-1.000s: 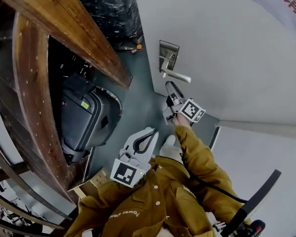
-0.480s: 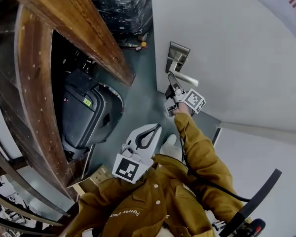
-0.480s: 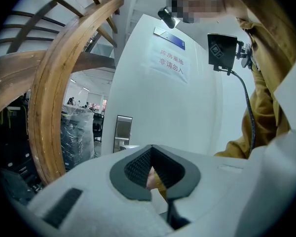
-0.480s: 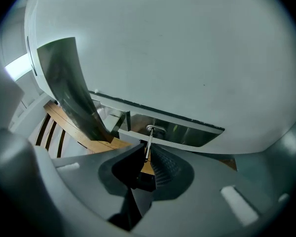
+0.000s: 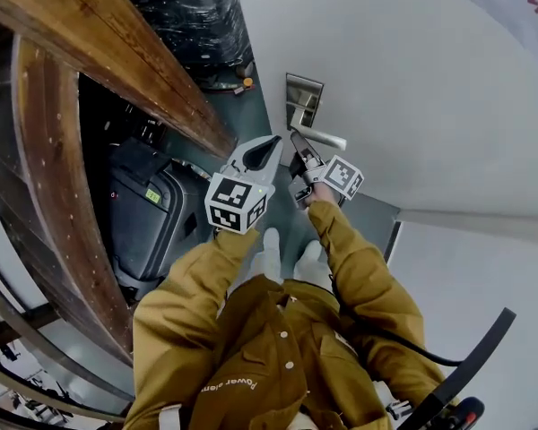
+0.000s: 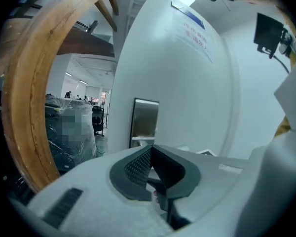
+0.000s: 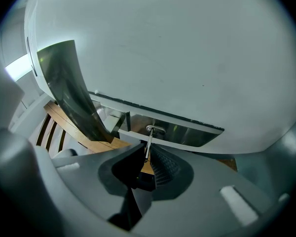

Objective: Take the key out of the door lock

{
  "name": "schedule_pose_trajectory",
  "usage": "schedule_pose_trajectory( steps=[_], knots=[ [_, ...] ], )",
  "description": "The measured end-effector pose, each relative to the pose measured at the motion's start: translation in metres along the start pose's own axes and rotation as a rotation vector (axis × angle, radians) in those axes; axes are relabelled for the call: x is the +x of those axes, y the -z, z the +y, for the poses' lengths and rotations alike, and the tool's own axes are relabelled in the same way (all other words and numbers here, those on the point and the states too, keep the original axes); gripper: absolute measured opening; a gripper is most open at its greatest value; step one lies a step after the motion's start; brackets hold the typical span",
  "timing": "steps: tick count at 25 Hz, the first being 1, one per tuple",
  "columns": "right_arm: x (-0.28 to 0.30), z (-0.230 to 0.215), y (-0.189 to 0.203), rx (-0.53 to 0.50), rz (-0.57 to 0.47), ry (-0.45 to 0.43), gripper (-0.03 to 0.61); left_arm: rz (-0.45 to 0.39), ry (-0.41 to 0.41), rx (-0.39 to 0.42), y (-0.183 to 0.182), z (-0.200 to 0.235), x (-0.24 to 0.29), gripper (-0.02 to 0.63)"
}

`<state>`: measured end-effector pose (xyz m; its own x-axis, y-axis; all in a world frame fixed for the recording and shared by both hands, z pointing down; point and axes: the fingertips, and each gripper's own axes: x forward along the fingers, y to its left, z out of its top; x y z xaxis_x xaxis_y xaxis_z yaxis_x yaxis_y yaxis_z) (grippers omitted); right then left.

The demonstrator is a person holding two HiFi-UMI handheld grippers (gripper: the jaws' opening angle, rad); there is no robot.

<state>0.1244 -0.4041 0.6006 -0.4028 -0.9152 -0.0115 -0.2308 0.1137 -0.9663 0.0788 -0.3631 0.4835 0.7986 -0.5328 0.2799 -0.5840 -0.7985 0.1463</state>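
— Head view: what's around the lock plate (image 5: 303, 97)?
— Wooden beam (image 5: 117, 52) well left of it. Left gripper (image 5: 271, 144) near it, jaws together on nothing. Door handle (image 5: 327, 138) juts from it.
— Right gripper (image 7: 147, 153)?
— Narrow, pinching the key (image 7: 148, 141), seated in the plate's keyhole, long axis straight out from the plate toward the jaws

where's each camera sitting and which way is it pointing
Head view: on the person's head, looking steeply down along the door; shows both sleeves, the left gripper and the right gripper.
Left gripper view: rides the left gripper, facing the lock plate over its own shut, empty jaws.
Right gripper view: rides the right gripper, facing the key in the lock, pinched between its jaws.
Shared: all three show the lock plate.
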Motion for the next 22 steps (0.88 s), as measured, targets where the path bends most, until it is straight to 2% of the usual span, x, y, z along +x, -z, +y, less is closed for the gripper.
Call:
schedule_pose_trajectory(
  steps=[3, 11, 22],
  knots=[
    [0.0, 0.001, 0.0, -0.005, 0.005, -0.002, 0.041, 0.052, 0.012, 0.018, 0.015, 0.011, 0.025, -0.003],
    [0.0, 0.002, 0.0, 0.008, 0.014, -0.011, 0.041, 0.047, 0.019, 0.033, 0.02, 0.01, 0.052, -0.003],
    [-0.002, 0.001, 0.001, 0.073, -0.005, -0.025, 0.032, 0.054, 0.015, 0.047, 0.021, 0.011, 0.054, -0.003]
  ],
)
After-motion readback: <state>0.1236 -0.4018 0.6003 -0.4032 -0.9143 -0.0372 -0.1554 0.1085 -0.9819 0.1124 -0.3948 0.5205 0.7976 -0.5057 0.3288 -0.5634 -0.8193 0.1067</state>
